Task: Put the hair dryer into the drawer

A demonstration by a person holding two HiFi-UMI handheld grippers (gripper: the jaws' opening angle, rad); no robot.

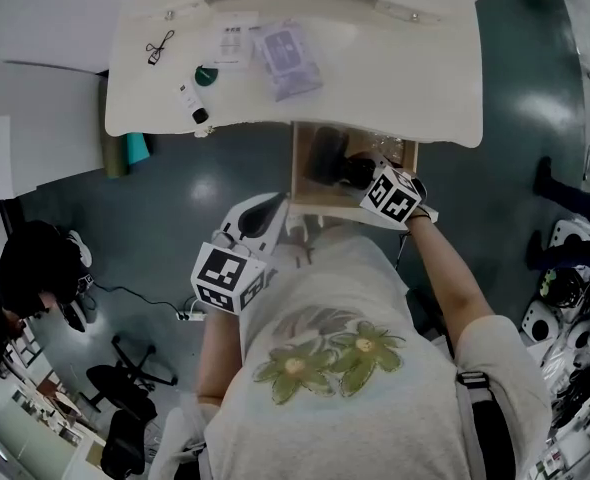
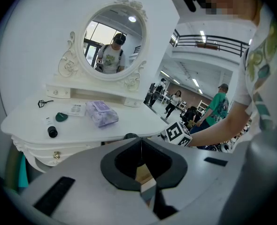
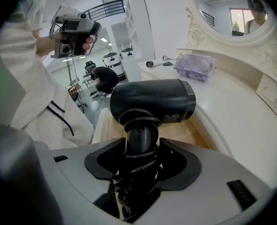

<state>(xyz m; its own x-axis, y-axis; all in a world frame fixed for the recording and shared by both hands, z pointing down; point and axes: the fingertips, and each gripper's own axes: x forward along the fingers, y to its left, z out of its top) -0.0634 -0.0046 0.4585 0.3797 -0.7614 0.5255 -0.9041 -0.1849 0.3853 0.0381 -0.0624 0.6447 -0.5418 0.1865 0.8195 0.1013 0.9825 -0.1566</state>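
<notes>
The right gripper (image 3: 141, 156) is seen clamped on the handle of the black hair dryer (image 3: 152, 100), and the cord (image 3: 137, 182) is wound round that handle between the jaws. The hair dryer is held barrel sideways inside the outline of the open wooden drawer (image 1: 299, 173); whether the drawer's floor is touched cannot be told. The left gripper (image 2: 140, 168) is held just short of the drawer's near left corner, its jaws pressed together with nothing between them. Beyond the drawer, a purple pack (image 1: 287, 60) and a small dark bottle (image 1: 197, 113) are laid on the white dressing table (image 1: 395, 78), well apart from each other. An oval mirror (image 2: 112, 41) is mounted at the table's back.
</notes>
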